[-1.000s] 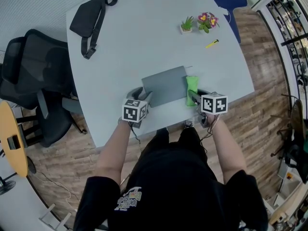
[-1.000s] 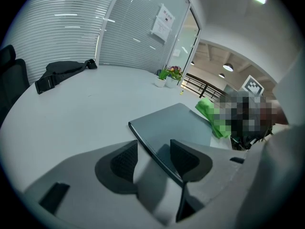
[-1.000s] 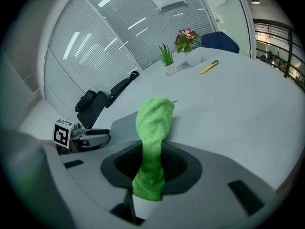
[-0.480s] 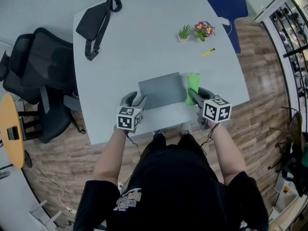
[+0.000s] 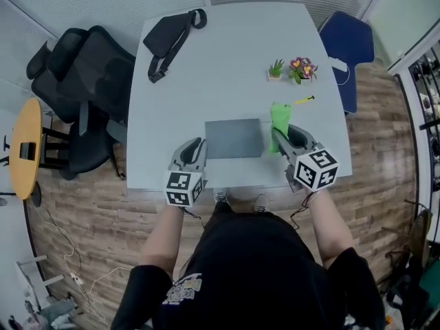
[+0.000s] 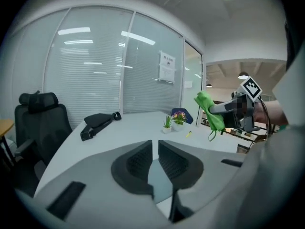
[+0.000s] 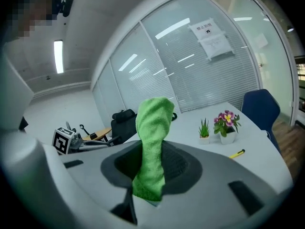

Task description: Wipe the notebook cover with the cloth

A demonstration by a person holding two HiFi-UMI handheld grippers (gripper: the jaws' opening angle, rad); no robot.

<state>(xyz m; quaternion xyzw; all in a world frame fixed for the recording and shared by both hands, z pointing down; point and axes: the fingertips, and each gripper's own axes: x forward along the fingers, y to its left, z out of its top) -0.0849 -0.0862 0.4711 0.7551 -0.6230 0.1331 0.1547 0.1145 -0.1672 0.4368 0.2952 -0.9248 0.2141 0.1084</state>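
The grey notebook (image 5: pixel 234 138) lies closed near the table's front edge. My right gripper (image 5: pixel 280 135) is just right of it, shut on the green cloth (image 5: pixel 279 117). In the right gripper view the cloth (image 7: pixel 153 142) stands up between the pads and hangs below them. My left gripper (image 5: pixel 194 146) hovers at the notebook's left front corner without touching it. In the left gripper view the left gripper (image 6: pixel 155 151) has its jaws closing to a narrow gap, with nothing between them. That view also shows the cloth (image 6: pixel 208 109) held off the table at the right.
A black belt bag (image 5: pixel 168 36) lies at the table's far left. Two small potted plants (image 5: pixel 276 69) (image 5: pixel 300 67) and a yellow pen (image 5: pixel 304 100) are at the far right. Black office chairs (image 5: pixel 82 95) stand left of the table, a blue chair (image 5: pixel 350 43) at its right.
Both grippers have drawn back toward the person. The left one has come off the notebook's left corner. The cloth has risen from beside the notebook's right edge.
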